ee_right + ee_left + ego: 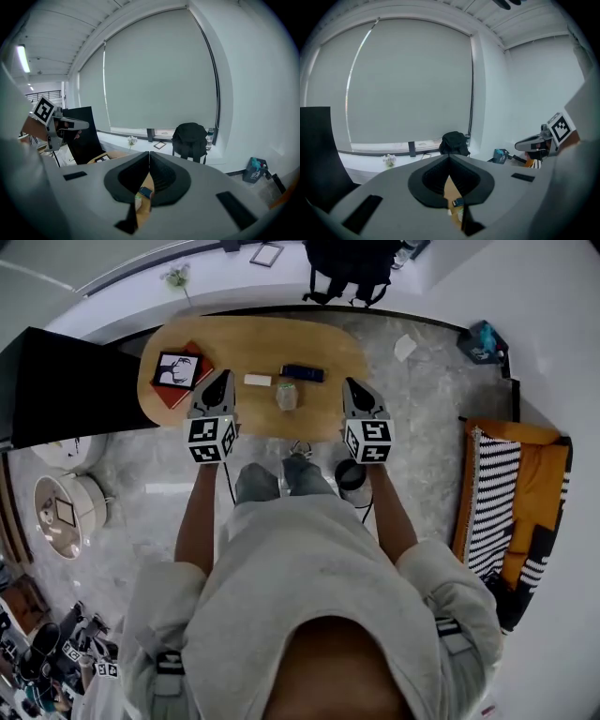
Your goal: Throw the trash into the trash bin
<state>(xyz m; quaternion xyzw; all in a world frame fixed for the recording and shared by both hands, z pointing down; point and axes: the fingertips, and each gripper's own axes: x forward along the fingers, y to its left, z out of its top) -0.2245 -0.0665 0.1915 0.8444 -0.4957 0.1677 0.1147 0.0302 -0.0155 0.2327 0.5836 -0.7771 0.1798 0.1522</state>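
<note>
Near the front edge of the oval wooden table, roughly midway along it: a crumpled pale wad of trash with a green patch. Lies free, touched by neither claw. Just behind it, a flat dark blue rectangular object; to its left, a small white block; farther left, a red book with a black-and-white cover picture.

Down on the grey marbled floor, beside the person's right foot, a small dark round trash bin, lower in the head view and right of the trash (contents not readable).

Above the table's front edge and left of the trash, the left claw, tips pressed together on nothing. In the left gripper view, the same left claw closed at the tips, with wood, the blue object and the pale wad showing in the gap beneath.

On the other side of the trash, the right claw, likewise closed and empty; tips meeting in the right gripper view too.

Farther out: a black backpack on the white window ledge, and an orange sofa with a black-and-white striped cover by the right wall.
</note>
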